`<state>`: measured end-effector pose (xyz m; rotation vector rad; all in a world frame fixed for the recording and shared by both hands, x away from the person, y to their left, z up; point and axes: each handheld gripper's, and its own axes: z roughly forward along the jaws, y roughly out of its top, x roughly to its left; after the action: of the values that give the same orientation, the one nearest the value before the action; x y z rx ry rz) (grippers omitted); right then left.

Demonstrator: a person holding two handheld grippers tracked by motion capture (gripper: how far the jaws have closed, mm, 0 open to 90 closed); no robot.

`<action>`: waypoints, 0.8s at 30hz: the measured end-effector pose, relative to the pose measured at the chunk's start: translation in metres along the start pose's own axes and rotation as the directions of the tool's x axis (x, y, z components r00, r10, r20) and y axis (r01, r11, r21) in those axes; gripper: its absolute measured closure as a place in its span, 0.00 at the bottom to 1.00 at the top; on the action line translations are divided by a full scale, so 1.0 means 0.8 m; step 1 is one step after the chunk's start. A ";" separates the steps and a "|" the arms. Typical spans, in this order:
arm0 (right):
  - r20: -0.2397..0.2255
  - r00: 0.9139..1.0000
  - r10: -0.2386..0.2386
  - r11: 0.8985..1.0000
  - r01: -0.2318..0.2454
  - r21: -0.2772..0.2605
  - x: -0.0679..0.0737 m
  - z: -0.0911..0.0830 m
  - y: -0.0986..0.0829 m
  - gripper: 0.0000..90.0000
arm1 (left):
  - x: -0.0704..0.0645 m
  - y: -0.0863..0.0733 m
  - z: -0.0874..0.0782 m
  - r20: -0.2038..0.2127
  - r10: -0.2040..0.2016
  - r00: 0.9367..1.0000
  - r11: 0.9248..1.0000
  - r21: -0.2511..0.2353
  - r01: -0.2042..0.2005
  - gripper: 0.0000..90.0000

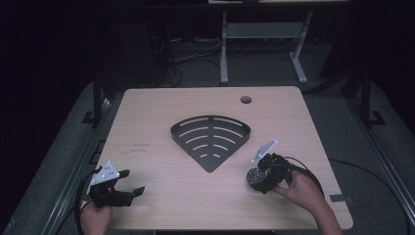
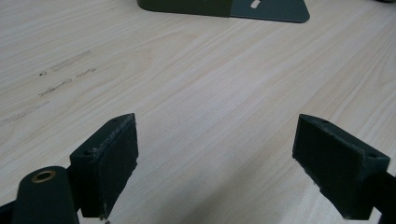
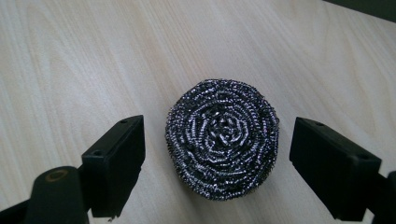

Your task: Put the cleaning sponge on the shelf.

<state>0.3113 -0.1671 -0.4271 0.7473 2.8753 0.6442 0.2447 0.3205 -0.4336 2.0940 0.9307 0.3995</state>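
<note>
High view: steel wool scourer [image 1: 254,176] on table [image 1: 161,105], near right edge, below black slotted tray [image 1: 210,139]; right gripper [image 1: 258,178] over it, jaw gap hard to read.
Left gripper view: left gripper [image 2: 215,163] spread wide, empty; tray cut off at top.
Right gripper view: jaws apart, straddling scourer, not touching. Risk: springy coil squirms out if pinched off-centre.

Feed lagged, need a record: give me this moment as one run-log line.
right hand-held gripper: open, jaws either side of steel scourer | left hand-held gripper: open over bare table | black slotted tray: mid-table
</note>
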 end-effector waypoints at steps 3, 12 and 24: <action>-0.004 1.000 0.004 1.000 -0.003 0.017 -0.002 0.003 0.001 0.20 | 0.000 0.000 0.000 0.001 -0.005 1.000 1.000 -0.001 0.005 0.15; -0.016 1.000 -0.001 0.999 0.002 0.043 -0.005 0.008 0.005 0.24 | 0.001 0.000 0.000 0.002 -0.002 1.000 1.000 -0.003 0.002 0.15; -0.031 1.000 -0.002 0.998 0.004 0.070 -0.010 0.014 0.005 0.34 | 0.002 -0.001 0.000 -0.001 -0.009 1.000 1.000 -0.001 0.009 0.15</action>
<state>0.3223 -0.1635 -0.4357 0.7489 2.9406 0.5625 0.2456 0.3221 -0.4340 2.0885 0.9403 0.3964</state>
